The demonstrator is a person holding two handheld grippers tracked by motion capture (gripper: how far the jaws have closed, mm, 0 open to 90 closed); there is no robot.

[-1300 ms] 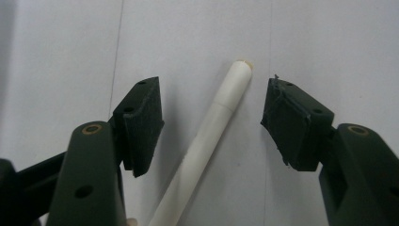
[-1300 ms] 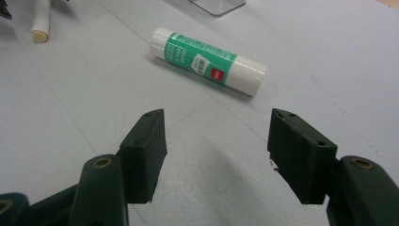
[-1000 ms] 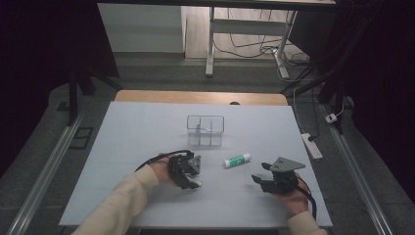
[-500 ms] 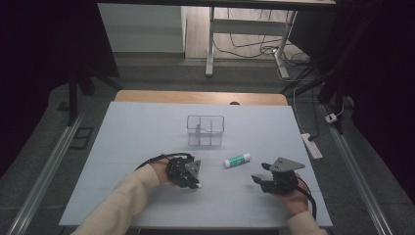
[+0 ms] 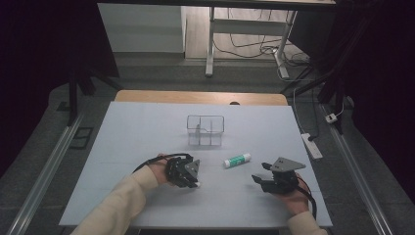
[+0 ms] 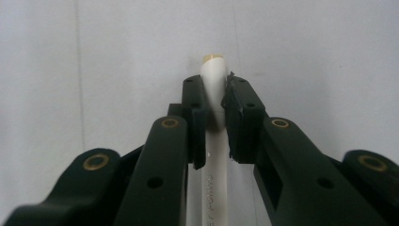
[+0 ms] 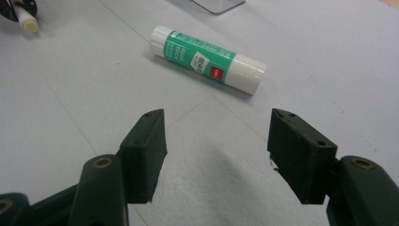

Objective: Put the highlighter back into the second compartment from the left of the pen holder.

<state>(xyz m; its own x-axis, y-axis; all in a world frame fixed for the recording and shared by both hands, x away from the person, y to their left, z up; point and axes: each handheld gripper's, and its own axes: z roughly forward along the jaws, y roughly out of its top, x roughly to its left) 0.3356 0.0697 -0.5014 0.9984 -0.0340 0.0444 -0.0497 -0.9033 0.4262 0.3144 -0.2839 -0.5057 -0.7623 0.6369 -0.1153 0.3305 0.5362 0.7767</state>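
Note:
A white pen [image 6: 212, 82] with a yellowish tip lies on the pale blue table [image 5: 147, 132], and my left gripper [image 6: 214, 99] is shut on it, the pads pressing its barrel from both sides. In the high view the left gripper [image 5: 192, 177] is at the front left of centre, with the pen tip [image 5: 197, 185] sticking out. A green and white glue stick [image 5: 237, 159] lies between the hands. My right gripper [image 5: 262, 180] stands open just short of the glue stick [image 7: 207, 59], nothing between its jaws [image 7: 221, 134]. The pen [image 7: 26, 19] also shows far left there.
A clear plastic box [image 5: 205, 129] with compartments stands behind the glue stick at mid-table. A white power strip [image 5: 311, 145] lies off the right edge. Metal rails run along both sides of the table.
The left gripper's jaws have closed onto the white pen. The right gripper and the glue stick have kept still.

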